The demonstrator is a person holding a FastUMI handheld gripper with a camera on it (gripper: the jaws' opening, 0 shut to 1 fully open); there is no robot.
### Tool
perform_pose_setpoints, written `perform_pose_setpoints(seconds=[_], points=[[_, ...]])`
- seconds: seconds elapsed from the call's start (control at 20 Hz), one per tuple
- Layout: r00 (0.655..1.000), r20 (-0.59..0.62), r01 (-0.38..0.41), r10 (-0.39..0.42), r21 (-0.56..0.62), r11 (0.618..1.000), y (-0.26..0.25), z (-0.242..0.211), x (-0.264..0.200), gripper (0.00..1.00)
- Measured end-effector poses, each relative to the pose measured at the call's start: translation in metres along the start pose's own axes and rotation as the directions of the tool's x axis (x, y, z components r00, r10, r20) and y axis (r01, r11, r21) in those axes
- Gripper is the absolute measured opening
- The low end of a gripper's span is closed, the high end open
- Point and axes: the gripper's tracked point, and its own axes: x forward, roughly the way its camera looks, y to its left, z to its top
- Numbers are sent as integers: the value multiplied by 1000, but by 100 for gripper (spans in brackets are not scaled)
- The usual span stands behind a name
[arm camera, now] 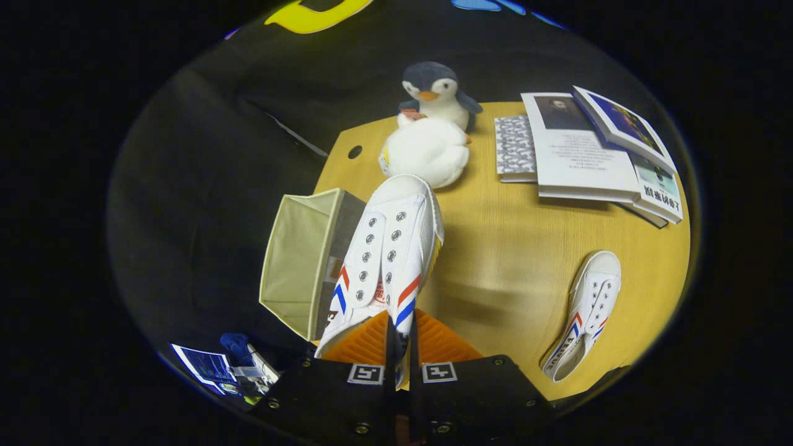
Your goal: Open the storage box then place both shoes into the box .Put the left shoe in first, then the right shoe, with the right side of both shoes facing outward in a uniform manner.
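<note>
We see the hand-held gripper pinching one side wall of a white shoe at its heel end, with the two fingers pressed close together on that thin wall. The shoe is lifted above the desk. Its long axis runs straight ahead from the fingers, with the toe pointing away from us toward the soft toys and the heel nearest the fingers. Its top side with the empty lace eyelets faces us, and red and blue stripes show on both sides near the heel.

Just left of the held shoe, and partly behind it, stands the storage box, a pale fabric box at the desk's left edge with its open side turned toward us, so we look into its bare inside.

The second shoe lies on the desk well to the right of the fingers, apart from the box. Its toe points away from us and slightly right, and its heel is nearer our side.

Beyond the held shoe's toe sits a white plush toy, with a penguin toy touching it behind. Farther right, beyond the second shoe, several books lie overlapping on the desk.
</note>
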Motion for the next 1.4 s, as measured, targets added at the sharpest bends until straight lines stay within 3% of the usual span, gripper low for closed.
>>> perform_pose_setpoints(seconds=[0.25, 0.55, 0.8, 1.15, 1.2, 1.35, 1.4], points=[[996, 48, -65, 70, -101, 993, 69, 31, -16, 8], [992, 8, -119, 123, -198, 973, 143, 41, 14, 8], [994, -68, -100, 84, -267, 959, 173, 26, 65, 8], [989, -128, 36, -79, -310, 950, 160, 11, 128, 8], [987, -145, 20, -66, -293, 956, 162, 10, 133, 8], [993, -121, -36, 6, -254, 966, 183, 21, 132, 37], [995, -100, -20, -8, -278, 960, 181, 30, 125, 52]])
